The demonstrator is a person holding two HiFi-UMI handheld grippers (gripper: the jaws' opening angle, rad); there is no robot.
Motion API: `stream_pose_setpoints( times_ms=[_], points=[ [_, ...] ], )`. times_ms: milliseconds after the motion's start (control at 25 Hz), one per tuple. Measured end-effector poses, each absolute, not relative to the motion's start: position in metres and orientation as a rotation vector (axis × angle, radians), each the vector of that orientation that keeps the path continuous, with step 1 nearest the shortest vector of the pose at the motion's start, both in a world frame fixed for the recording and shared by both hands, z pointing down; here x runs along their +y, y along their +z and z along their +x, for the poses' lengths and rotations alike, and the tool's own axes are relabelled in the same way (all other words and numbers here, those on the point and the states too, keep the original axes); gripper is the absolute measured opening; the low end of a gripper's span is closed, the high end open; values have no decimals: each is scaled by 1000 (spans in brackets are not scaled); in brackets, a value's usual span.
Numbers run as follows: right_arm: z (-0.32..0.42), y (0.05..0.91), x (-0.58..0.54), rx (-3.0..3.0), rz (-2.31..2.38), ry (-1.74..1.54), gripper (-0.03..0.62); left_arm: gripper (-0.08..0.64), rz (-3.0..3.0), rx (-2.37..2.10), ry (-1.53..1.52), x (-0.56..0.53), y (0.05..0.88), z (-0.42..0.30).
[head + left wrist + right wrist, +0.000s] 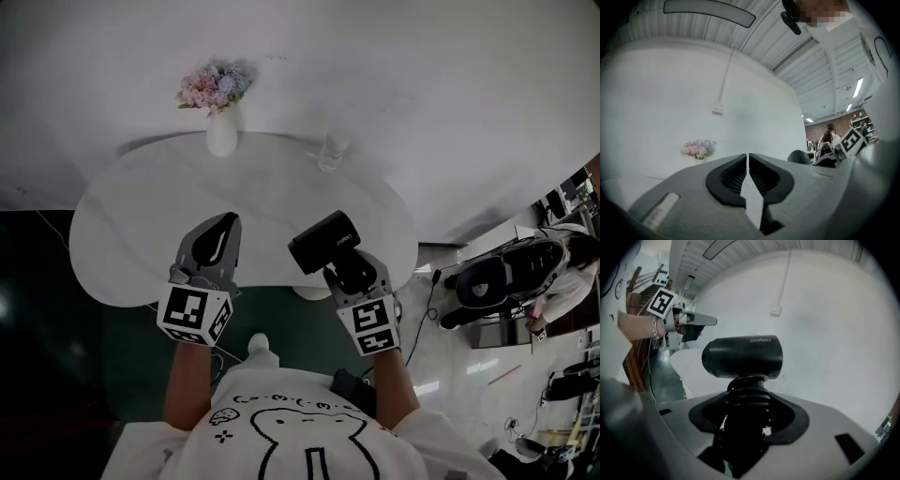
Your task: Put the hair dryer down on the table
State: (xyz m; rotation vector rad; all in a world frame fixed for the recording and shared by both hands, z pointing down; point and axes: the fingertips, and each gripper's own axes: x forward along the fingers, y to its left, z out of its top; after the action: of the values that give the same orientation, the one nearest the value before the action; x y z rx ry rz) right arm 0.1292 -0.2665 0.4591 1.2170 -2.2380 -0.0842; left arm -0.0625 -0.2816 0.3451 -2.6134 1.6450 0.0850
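Note:
A black hair dryer (324, 242) is held above the near edge of the white table (131, 206), its barrel pointing left. My right gripper (349, 272) is shut on its ribbed handle (749, 394), and the barrel (743, 356) stands upright over the jaws in the right gripper view. My left gripper (217, 238) hovers over the table's front left part, jaws together with nothing between them; the pads (731, 176) nearly touch in the left gripper view.
A white vase of pink and blue flowers (218, 108) stands at the table's back edge, with a small glass (332, 150) to its right. A cable runs across the floor at the right (433, 291). A seated person (572, 267) is far right.

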Motion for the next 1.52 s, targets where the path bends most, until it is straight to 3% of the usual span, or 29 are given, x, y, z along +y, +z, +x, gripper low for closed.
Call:
stream_pose_setpoints(
  times_ms=[600,1520],
  points=[
    [105,532,-338,-2090,701,-154,249,29,-2660,1648,22,-364,362,-93],
    [74,629,-398,-2018,61,-158,249,29,-2541,1991,-108,-378,402,-105]
  ],
)
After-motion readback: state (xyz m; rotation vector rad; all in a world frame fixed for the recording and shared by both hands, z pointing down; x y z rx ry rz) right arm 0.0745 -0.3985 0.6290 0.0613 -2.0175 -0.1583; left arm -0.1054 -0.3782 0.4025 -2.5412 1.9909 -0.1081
